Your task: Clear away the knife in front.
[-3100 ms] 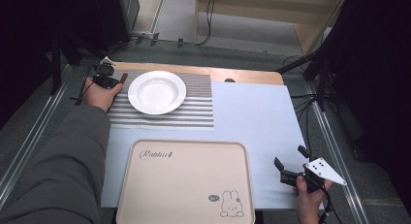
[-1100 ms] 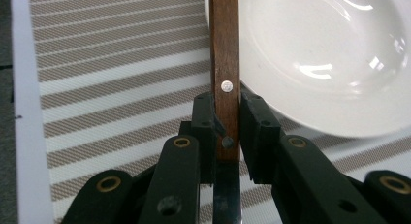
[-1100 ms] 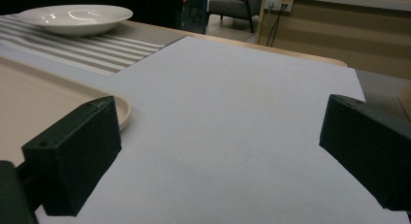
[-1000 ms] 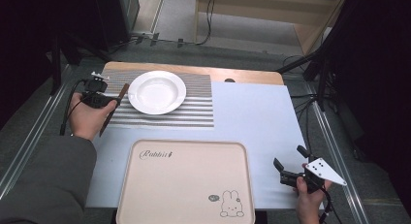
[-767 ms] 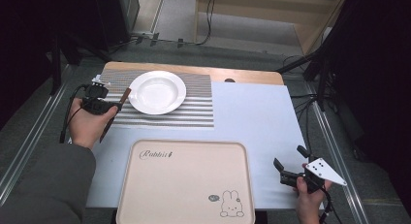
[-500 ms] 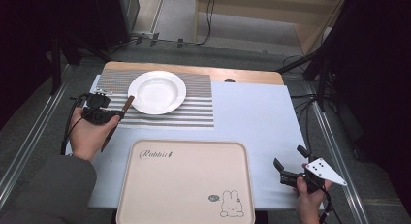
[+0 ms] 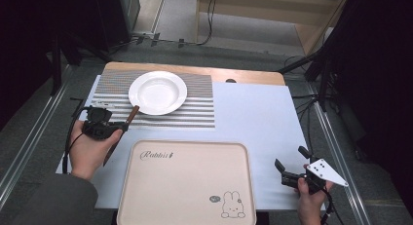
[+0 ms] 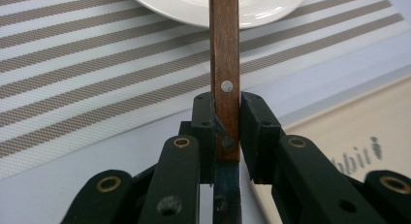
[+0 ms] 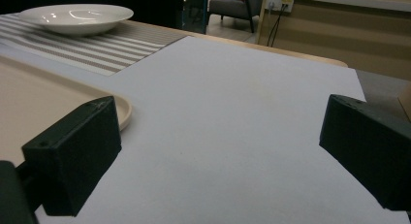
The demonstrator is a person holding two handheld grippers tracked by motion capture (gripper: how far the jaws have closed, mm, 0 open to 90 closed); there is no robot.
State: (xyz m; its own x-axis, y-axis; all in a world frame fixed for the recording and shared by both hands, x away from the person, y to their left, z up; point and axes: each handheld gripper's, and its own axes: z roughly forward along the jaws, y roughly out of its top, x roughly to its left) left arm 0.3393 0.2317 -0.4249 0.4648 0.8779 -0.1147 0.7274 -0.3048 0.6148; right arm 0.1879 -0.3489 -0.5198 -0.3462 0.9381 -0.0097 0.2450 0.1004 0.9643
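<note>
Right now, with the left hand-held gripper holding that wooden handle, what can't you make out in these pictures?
- Wooden handle: its far end is cut off by the top edge of the left gripper view.
- The same piece's lower end in the high view: it lies dark beside the person's hand, so its type is unclear.
- Tray: near edge cut off by the bottom of the high view.

Brown riveted wooden-handled utensil (image 8: 224,69), lifted, handle end toward white plate (image 7: 157,92)
</note>
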